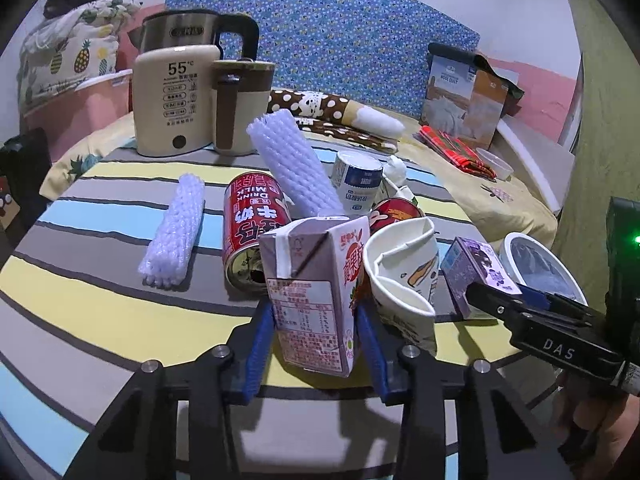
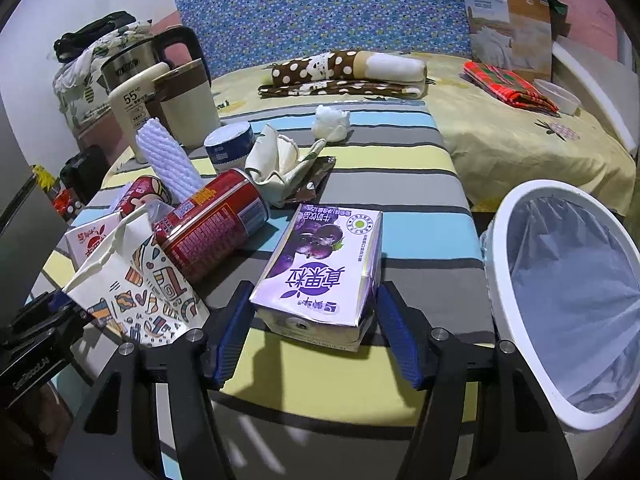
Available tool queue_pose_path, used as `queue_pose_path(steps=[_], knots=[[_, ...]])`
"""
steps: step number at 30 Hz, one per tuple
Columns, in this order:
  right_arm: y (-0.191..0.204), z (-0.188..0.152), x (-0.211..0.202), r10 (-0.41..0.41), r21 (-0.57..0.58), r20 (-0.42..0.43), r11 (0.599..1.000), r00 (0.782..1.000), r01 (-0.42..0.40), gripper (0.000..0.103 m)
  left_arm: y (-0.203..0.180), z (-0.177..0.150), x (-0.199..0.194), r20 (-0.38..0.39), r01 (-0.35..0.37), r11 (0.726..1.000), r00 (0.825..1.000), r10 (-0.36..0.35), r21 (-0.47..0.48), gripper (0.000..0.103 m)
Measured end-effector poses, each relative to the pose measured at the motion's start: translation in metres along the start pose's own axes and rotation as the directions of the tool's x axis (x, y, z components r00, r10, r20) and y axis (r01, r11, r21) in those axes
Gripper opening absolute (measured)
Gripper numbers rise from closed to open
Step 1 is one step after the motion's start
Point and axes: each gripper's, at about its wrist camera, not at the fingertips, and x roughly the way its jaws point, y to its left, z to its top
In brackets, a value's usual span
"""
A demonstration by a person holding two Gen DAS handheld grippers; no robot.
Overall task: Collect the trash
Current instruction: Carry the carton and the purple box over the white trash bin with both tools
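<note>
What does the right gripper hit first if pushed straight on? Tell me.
The purple carton, which already lies between the right gripper jaws; the pads do not clearly touch it. Beyond it lies the striped table.

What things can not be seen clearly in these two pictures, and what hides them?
- Bottom of the white trash bin: right wrist view, cut by the picture edge; left wrist view shows only its rim.
- Second red can: left wrist view, mostly behind the crushed paper cup.
- Small print on the pink drink carton: too small to read.
- Contact between the purple carton and the right gripper fingers: a gap seems to remain.
</note>
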Motion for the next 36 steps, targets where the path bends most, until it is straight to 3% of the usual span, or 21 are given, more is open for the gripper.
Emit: queue_pose_path(steps=[5, 22, 30, 36], knots=[[-0.003, -0.001, -0.009, 0.016, 0.001, 0.02, 1.0, 1.0, -0.016, 0.063, -0.003, -0.002, -0.015, 0.026, -0.026, 1.0, 0.999, 0.025, 0.012, 0.037], [-0.014, -0.008, -0.046, 0.054, 0.001, 0.113, 0.999, 0.992, -0.055, 0.062, -0.017, -0.01, -0.072, 0.096, -0.065, 0.997, 0.993, 0.062, 0.03, 0.037], [-0.035, -0.016, -0.068, 0.024, 0.039, 0.159, 0.999, 0.987, -0.03, 0.062, -0.047, -0.002, -0.085, 0.119, -0.021, 0.997, 0.993, 0.012, 0.076, 0.037], [-0.056, -0.02, -0.077, -0.031, 0.083, 0.176, 0.996, 0.984, 0.016, 0.062, -0.087, 0.003, -0.076, 0.104, 0.052, 0.988, 0.992, -0.068, 0.142, 0.037]])
